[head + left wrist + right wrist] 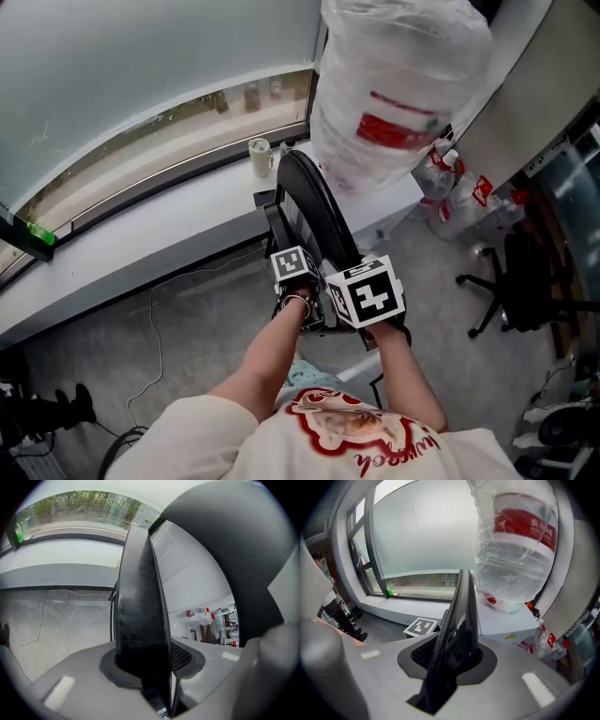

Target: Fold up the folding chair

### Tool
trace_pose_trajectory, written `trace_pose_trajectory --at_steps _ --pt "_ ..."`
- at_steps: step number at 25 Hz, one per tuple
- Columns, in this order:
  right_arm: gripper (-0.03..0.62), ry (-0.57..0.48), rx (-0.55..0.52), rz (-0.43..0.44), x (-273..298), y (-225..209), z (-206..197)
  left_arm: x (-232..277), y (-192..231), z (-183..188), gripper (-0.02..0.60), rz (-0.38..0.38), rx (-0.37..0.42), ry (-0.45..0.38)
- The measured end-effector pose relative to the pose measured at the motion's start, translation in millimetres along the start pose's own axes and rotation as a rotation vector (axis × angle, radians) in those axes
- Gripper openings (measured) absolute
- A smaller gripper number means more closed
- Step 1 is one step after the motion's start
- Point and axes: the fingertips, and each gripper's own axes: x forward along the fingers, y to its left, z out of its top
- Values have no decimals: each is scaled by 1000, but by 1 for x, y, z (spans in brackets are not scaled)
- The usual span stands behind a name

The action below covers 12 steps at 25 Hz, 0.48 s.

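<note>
The black folding chair [314, 202] stands folded nearly flat and is seen edge-on in the head view, leaning toward the white window ledge. Both grippers grip its near end side by side. My left gripper [296, 279] is shut on the chair, whose thick black panel [140, 620] fills the gap between the grey jaws. My right gripper [366, 298] is shut on the chair too, with the thin black panel [459, 620] rising upright from between its jaws. The left gripper's marker cube [420, 627] shows beyond the panel.
A large plastic-wrapped bottle with a red label [398, 84] sits on a white box right of the chair. Behind runs the window ledge [141, 225] with a small cup [260, 157]. A cable [157, 323] lies on the grey floor. An office chair [520, 281] stands far right.
</note>
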Motion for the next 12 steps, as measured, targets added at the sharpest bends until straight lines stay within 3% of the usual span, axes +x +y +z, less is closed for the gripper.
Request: trace_pose_trajectory --at_steps 12 --pt "112 -4 11 -12 -3 -15 -2 19 -23 1 147 29 24 -9"
